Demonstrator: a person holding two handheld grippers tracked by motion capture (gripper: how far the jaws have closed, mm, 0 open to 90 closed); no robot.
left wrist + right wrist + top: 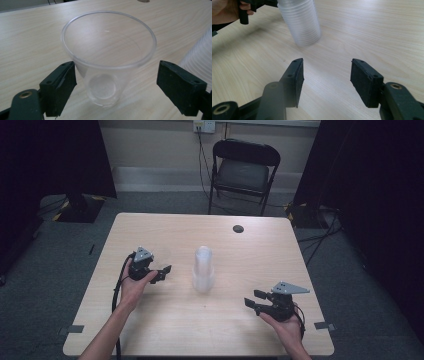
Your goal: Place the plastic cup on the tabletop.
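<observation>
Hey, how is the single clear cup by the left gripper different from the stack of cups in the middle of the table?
The single clear cup is one cup standing alone; the stack of cups is many nested together and stands taller. The single cup sits between the open jaws of the left gripper, which do not touch it; the stack stands free, ahead of the open right gripper. The single cup looks see-through; the stack looks milky white. Both are plastic and stand upright on the table.
</observation>
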